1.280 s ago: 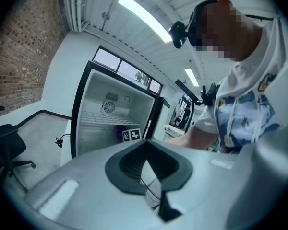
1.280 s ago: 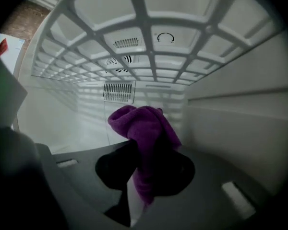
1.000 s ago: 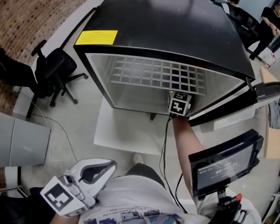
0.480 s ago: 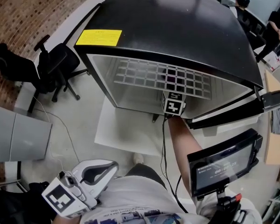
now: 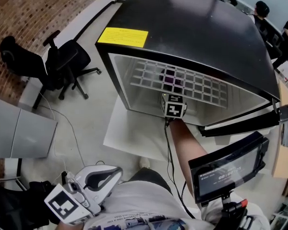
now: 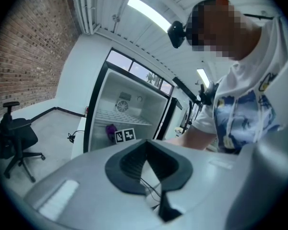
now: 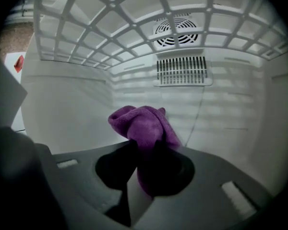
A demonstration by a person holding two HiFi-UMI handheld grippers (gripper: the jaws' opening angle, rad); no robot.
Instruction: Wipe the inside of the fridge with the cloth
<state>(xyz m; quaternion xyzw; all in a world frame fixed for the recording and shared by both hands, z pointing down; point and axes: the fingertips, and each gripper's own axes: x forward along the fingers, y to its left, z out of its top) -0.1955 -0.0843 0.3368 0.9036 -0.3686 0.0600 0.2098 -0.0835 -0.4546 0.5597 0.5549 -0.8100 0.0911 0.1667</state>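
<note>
Right claw: your right gripper pinches the bunched purple microfibre cloth. The cloth bulges ahead of the jaws inside the black, white-lined mini fridge, under its white plastic grid shelf.
Left claw: your left gripper hangs by your waist, jaws pressed together on nothing.
Wiping well: I judge you want the soft wad, not the hard jaw tips, laid flat against the liner. Press lightly, overlap your strokes, and steer round the slotted vent grille on the back wall.
Hard to tell: whether the cloth touches the back wall or sits just off it. The gripper body hides the fridge floor. In the head view the shelf partly screens the cloth.
</note>
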